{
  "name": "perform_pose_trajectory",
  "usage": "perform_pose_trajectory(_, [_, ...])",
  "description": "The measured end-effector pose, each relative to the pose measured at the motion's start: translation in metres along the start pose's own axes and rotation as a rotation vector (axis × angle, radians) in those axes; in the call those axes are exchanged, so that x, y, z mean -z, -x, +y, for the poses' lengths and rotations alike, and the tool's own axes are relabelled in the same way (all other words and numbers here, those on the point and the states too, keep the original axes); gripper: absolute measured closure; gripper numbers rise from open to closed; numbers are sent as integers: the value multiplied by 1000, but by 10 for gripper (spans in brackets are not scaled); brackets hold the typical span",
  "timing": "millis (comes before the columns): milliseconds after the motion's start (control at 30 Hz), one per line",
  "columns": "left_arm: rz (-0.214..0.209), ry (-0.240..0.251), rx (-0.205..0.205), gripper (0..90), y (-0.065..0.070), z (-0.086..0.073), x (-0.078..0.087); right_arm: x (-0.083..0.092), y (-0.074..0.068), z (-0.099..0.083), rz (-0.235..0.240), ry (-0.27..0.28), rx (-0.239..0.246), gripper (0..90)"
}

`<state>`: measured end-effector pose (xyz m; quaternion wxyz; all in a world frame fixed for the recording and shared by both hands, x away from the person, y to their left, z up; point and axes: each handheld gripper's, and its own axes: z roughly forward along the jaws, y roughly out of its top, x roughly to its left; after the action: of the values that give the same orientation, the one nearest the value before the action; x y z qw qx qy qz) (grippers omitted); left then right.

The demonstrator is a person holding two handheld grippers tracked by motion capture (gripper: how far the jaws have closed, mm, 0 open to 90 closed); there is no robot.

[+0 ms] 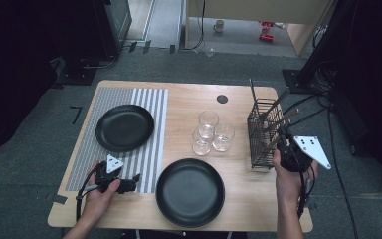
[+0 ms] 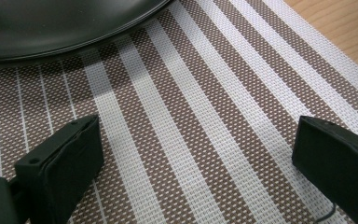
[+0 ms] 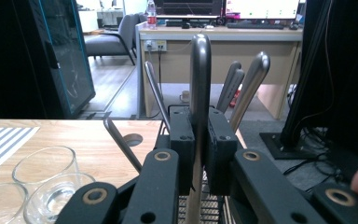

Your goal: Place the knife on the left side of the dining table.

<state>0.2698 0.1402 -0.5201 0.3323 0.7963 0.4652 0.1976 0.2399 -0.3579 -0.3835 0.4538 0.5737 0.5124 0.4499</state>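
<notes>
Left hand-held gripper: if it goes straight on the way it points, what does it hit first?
Probably the black plate on the striped placemat; the left hand-held gripper is open, with bare mat between. Depth is unclear.

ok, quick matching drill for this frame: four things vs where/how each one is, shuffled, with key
1. right gripper
2. left gripper
3. far plate
4. glasses

a. on the striped mat
b. bare wood, middle of the table
c. open, low over the mat
d. shut on a cutlery handle in the wire rack

Pairs: 1-d, 2-c, 3-a, 4-b
</notes>
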Motion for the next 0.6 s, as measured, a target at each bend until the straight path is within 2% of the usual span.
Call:
perform_pose_trajectory(200, [0, 0, 0, 18, 0, 0, 0, -1, 5, -4, 4, -3, -25, 841])
perform_pose_trajectory(400, [0, 1, 1, 18, 0, 0, 0, -1, 6, -7, 11, -6, -18, 835])
perform_pose_trajectory(600, [0, 1, 1, 18, 0, 0, 0, -8, 9, -21, 11, -44, -36, 830])
